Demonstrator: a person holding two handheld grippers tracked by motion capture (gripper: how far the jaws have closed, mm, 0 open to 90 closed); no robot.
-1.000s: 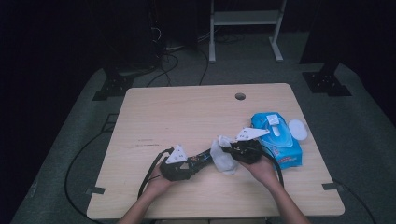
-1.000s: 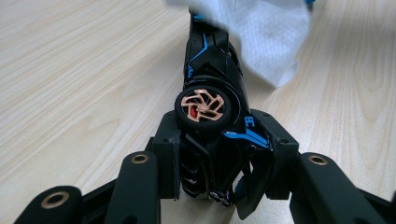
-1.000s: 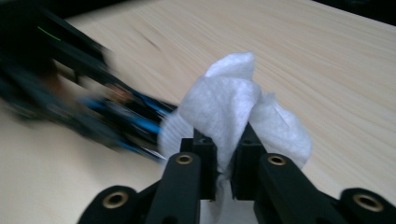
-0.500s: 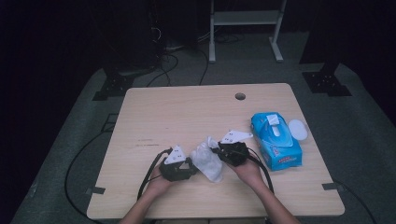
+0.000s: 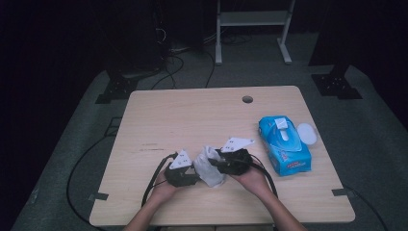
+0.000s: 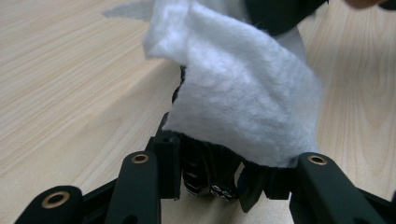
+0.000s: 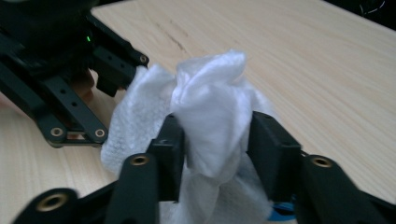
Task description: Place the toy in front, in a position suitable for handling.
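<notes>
The crumpled, fuzzy white wipe [image 5: 208, 166] sits bunched between both grippers near the front edge of the pale wooden table [image 5: 192, 115]. The left gripper [image 6: 219, 179] is clamped on its edge, while the right gripper [image 7: 215, 140] has just been opening, loose around the fluffy wad. The high view adds a blue plastic wipes pack [image 5: 284, 144], flip lid open, off to the right.

Wooden table [image 5: 192, 115], blue wipes pack [image 5: 285, 145], white wipe [image 5: 208, 167]
</notes>
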